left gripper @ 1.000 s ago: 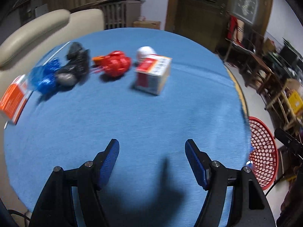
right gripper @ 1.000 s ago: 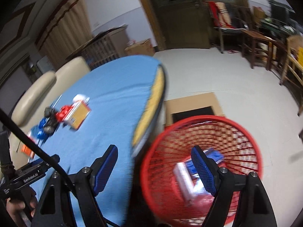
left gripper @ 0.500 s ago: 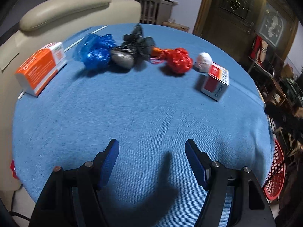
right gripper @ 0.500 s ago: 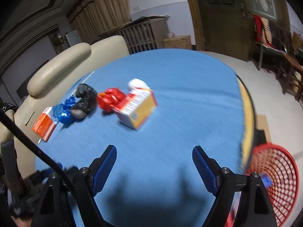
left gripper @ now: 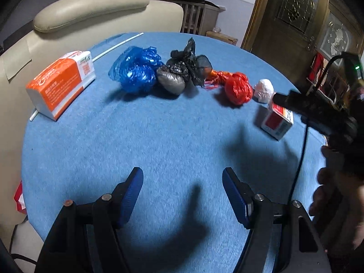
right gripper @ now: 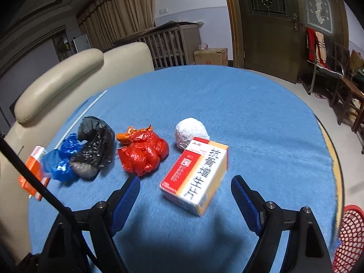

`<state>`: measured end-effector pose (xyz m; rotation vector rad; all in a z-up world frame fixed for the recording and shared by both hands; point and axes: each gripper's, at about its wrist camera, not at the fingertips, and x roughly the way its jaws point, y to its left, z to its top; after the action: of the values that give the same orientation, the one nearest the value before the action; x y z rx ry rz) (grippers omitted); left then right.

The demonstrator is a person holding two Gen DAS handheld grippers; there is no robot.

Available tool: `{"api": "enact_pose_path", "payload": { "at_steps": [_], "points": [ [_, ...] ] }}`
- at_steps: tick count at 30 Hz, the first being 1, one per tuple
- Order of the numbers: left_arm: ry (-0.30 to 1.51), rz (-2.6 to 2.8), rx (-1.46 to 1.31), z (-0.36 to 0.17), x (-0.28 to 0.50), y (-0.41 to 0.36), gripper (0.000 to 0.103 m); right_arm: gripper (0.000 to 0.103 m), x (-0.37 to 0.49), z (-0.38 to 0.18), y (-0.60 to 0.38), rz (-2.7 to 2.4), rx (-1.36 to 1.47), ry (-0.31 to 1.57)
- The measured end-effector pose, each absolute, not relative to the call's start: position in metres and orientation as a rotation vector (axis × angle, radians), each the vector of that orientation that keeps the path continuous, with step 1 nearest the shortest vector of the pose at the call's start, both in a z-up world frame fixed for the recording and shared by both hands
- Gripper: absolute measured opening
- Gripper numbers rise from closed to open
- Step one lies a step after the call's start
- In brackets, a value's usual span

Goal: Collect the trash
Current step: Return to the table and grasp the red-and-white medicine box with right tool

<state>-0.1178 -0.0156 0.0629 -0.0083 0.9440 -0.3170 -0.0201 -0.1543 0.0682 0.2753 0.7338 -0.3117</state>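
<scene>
Right wrist view: the round blue-covered bench (right gripper: 261,118) fills the frame, and the red mesh basket (right gripper: 348,234) that presumably takes the trash peeks in at the lower right, off the bench edge. Nearest the right gripper (right gripper: 185,191) lies the red-and-white carton (right gripper: 195,182), just ahead of the spread, empty fingers (right gripper: 125,195) and roughly centred in the gap, its long axis running diagonally from near-left to far-right rather than along the fingers. That skew is what the coming grasp turns on: the wrist would likely need to rotate so the pads close across the carton's narrow faces. Behind it, touching or nearly so, sits the white paper ball (right gripper: 191,134); to its left are the red bag (right gripper: 143,154), the black bag (right gripper: 95,150), the blue bag (right gripper: 61,161) and, blurred at the edge, the orange box (right gripper: 31,175). In the left wrist view the left gripper (left gripper: 182,191) is likewise released and holds nothing, hovering over bare cloth well apart from every item, so the right hand is clearly the nearer to the carton.
</scene>
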Motion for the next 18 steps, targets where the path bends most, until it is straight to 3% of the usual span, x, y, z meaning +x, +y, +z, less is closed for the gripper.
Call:
{"api": "enact_pose_path", "payload": {
  "at_steps": [5,6,7,18],
  "points": [
    [0.926,-0.327,0.025,0.072,-0.104,-0.030,0.073,0.084,-0.005,0.052,-0.163,-0.317,0.278,0.766],
    [0.922,-0.331,0.032,0.073,-0.100,-0.035,0.073,0.069,-0.004,0.049,-0.166,-0.307,0.289,0.770],
    [0.916,-0.337,0.043,0.075,-0.097,-0.041,0.073,0.064,-0.004,0.046,-0.171,-0.291,0.303,0.775],
    [0.870,-0.428,0.113,0.079,-0.023,-0.128,0.076,0.060,-0.052,0.045,-0.208,-0.232,0.380,0.759]
  ]
}}
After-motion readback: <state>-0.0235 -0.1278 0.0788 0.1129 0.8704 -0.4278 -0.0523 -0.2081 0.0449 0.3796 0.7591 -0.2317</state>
